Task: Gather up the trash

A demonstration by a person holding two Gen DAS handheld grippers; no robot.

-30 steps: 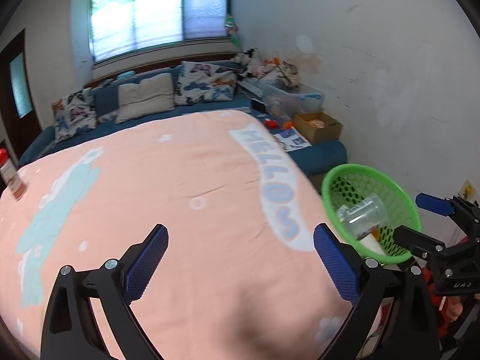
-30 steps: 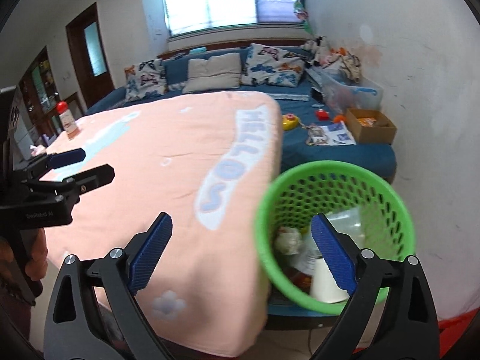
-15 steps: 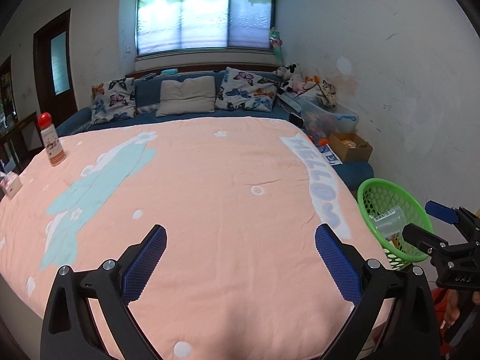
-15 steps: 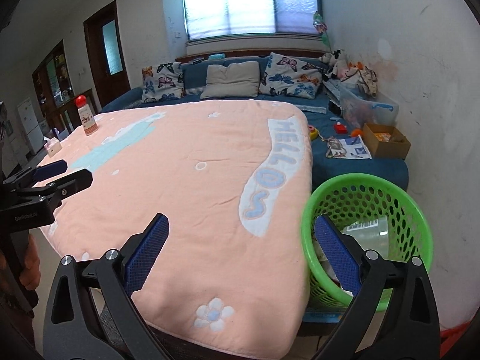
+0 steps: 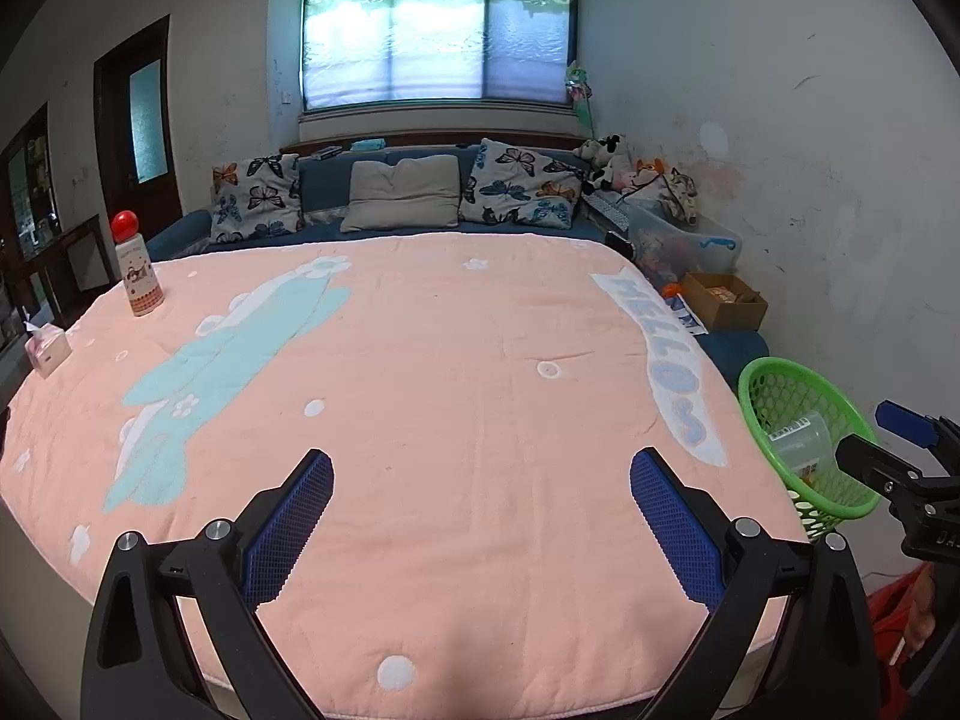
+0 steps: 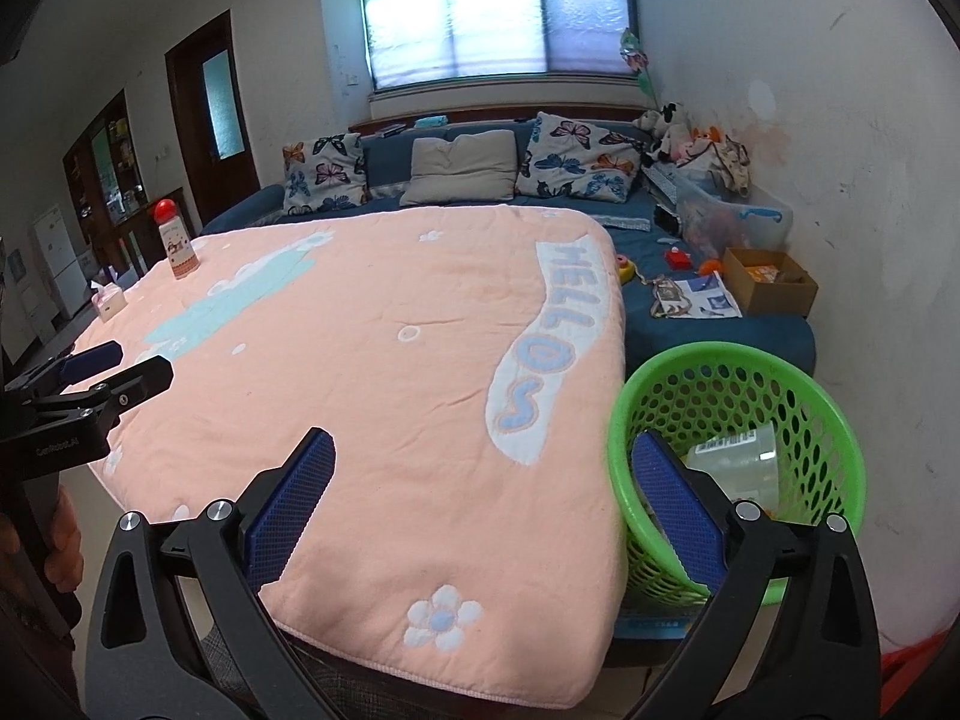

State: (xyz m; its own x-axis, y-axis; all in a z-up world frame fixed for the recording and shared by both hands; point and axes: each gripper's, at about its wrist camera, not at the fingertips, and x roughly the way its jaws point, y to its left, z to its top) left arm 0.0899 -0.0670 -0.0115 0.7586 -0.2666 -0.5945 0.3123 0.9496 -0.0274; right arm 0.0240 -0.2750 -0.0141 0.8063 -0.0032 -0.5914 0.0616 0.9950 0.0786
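Blue ribbed pads fill the bottom of both views. Our left gripper (image 5: 480, 516) has its jaws spread wide over the near edge of the peach blanket (image 5: 420, 372), holding and touching nothing. Our right gripper (image 6: 483, 501) is just as wide open and just as empty, its right pad showing in front of the green basket (image 6: 798, 384) at the lower right of the frame.

Inside that basket lies a clear plastic cup (image 6: 735, 453) on its side, with other scraps beneath it that are too hidden for us to name. So the trash we can identify sits in the basket, beside the right edge of the tabletop.

We judge that we are between pickups, or near the finish: the blanket's middle shows no litter. Further up, at the left of the frame, a small tissue box (image 5: 47, 350) and a red-capped bottle (image 5: 138, 267) stand on the blanket; we cannot tell whether either counts as trash.

If one does, the next move calls for a long reach with the left gripper, jaws kept wide enough to straddle it. Beyond lie the blue sofa (image 5: 390, 204) with its cushions, and the window.
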